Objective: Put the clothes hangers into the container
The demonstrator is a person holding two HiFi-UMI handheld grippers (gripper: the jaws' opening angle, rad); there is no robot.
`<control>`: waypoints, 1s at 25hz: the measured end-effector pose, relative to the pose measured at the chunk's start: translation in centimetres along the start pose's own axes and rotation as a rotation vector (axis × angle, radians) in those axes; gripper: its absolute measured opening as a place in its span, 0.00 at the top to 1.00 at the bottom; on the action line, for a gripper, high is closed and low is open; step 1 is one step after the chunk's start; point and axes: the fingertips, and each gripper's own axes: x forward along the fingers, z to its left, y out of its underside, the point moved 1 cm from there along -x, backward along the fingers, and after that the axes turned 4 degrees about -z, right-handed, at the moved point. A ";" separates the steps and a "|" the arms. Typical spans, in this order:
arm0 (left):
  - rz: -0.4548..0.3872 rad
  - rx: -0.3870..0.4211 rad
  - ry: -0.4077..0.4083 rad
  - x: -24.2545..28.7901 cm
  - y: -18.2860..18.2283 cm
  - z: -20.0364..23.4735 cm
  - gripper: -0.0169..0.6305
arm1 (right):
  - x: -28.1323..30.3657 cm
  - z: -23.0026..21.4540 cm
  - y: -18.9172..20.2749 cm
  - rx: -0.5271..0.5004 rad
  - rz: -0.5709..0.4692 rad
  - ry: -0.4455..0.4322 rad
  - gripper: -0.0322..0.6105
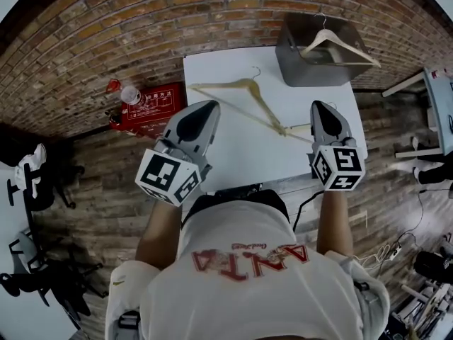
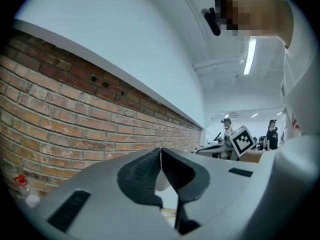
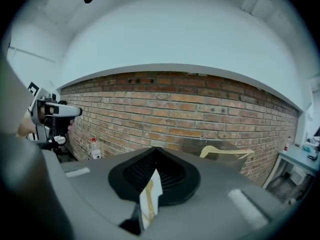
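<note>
Two stages: stowed hanger [image 1: 340, 44] rests in far-right container [image 1: 297, 69]; loose hanger [image 1: 244, 91] lies on table [image 1: 233, 154], near right gripper [image 1: 320, 106]. Jaws of right gripper and left gripper [image 1: 211, 106] closed, seemingly empty. Next: open, grasp loose hanger.

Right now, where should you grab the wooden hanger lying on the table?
Grip the hanger on its slanted arm nearest the right gripper, coming from the near edge of the table. It lies flat, hook pointing away, so that thin arm probably fits the jaws.

The hanger [image 1: 263, 105] had its near end hidden under the right gripper [image 1: 324, 106]; past its closed jaws only a wooden sliver [image 3: 145, 204] showed, perhaps that hanger.
</note>
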 end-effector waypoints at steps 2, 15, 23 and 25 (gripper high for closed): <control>-0.004 0.002 -0.003 -0.4 -0.2 0.3 0.96 | 0.0 0.8 -0.2 -0.014 0.002 -0.005 0.95; -0.011 -0.027 -0.024 -0.2 0.2 0.8 0.96 | 1.5 0.8 0.8 -0.075 0.061 -0.029 0.94; 0.048 -0.059 -0.102 -0.1 3.3 2.9 0.96 | 7.5 1.8 6.1 -0.123 0.277 -0.152 0.79; 0.066 -0.081 -0.146 -0.4 4.5 3.9 0.96 | 10.0 2.4 7.9 -0.134 0.331 -0.196 0.74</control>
